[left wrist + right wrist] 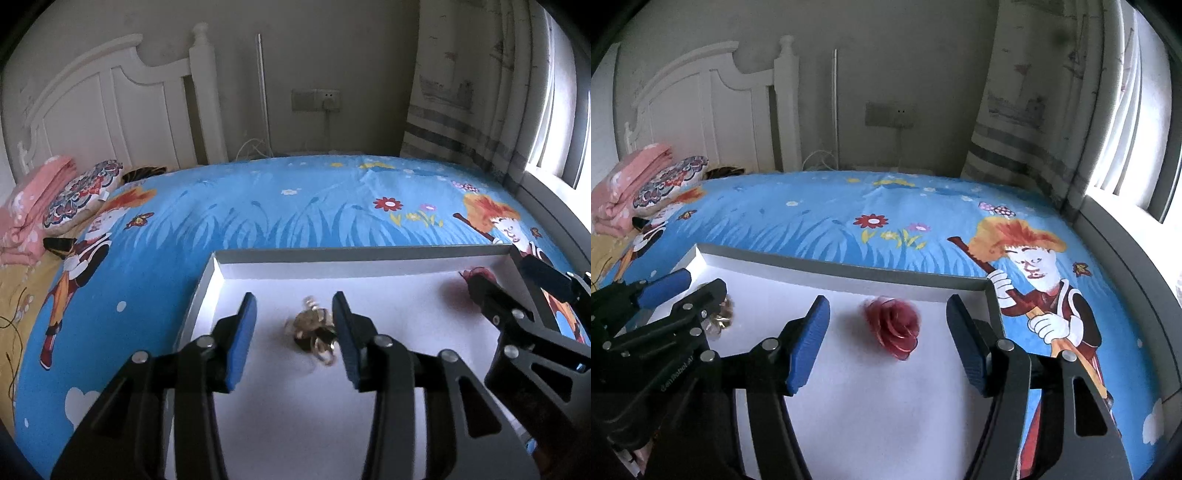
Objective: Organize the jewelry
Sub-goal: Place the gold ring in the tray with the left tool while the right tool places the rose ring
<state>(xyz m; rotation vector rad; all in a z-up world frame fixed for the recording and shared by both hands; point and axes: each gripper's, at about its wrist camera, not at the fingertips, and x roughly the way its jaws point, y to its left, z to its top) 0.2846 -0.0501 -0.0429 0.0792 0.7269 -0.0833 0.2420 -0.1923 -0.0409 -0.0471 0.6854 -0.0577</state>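
Left wrist view shows the left gripper [293,338] with its blue pads apart over a shallow white tray [369,263]; a blurred gold jewelry piece [314,332] lies low in the centre between them, free of both, its long axis roughly up-down in the frame. Right wrist view shows the right gripper [886,341], jaws wide apart and gripping nothing, with a red rose ornament [893,326] at mid-frame on the tray floor, rounded, its open face turned toward the camera. Blue cartoon bedsheet [812,218] lies beneath.

Probably a child's bedroom: cartoon-print bed [295,206], white headboard [110,96].
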